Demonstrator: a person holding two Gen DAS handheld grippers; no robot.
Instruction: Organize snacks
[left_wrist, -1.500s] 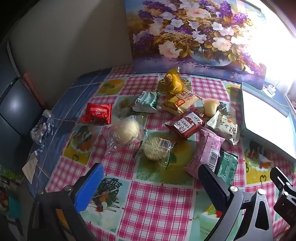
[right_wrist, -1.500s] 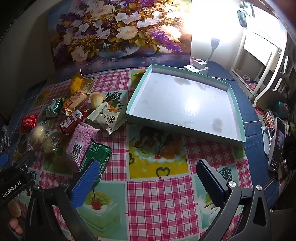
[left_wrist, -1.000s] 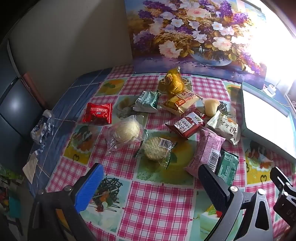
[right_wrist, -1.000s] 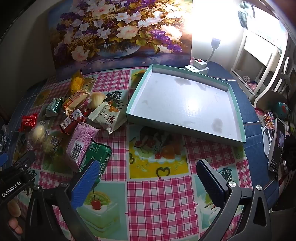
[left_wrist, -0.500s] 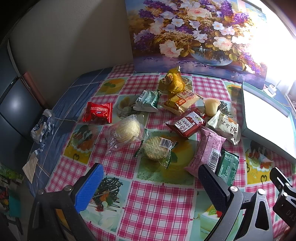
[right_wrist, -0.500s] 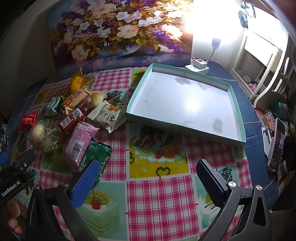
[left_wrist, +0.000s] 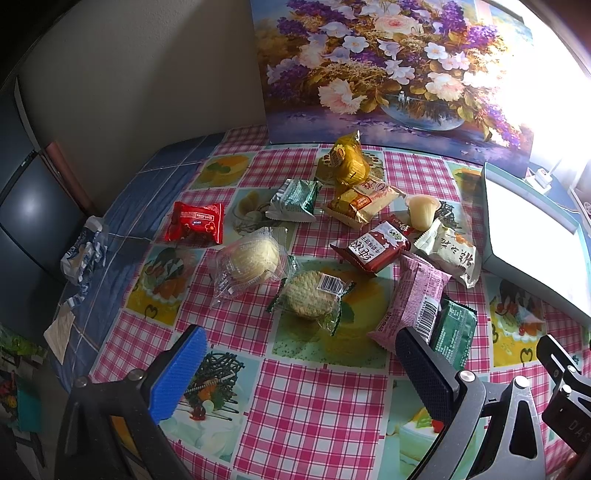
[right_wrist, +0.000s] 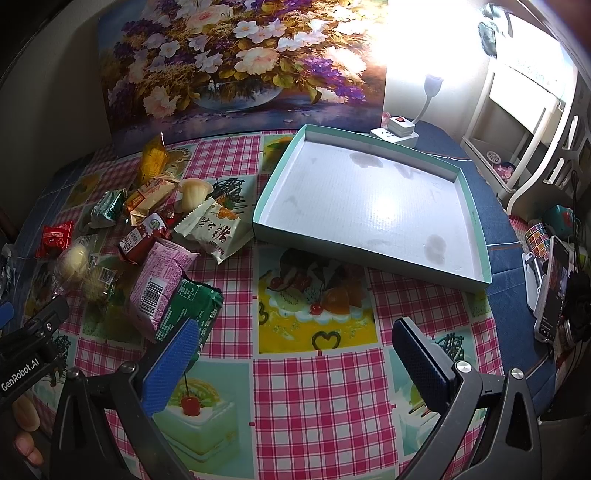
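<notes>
The snacks lie in a loose pile on the table (right_wrist: 314, 391), all to the left of the big white tray (right_wrist: 476, 236). The tray has nothing in it yet, so the sorting looks like it has not begun. The left hand-held gripper (left_wrist: 295, 373) is wide open and holds nothing, and so is the right hand-held gripper (right_wrist: 295, 354).

The green pack (right_wrist: 188, 306) is the snack nearest the tray's front corner, and the pink pack (right_wrist: 159, 277) leans on top of it (they overlap). If the right hand-held gripper grabs the green one, I think the pink one may get dragged along or slide off.

The round cookie (left_wrist: 310, 295) and the soft bun (left_wrist: 251, 258), far left of the tray, sit in thin clear bags. A hard squeeze could crush them, and a pinch on just the bag could slip.

The tray hangs a bit past the checked cloth, so a bump might push it away.
</notes>
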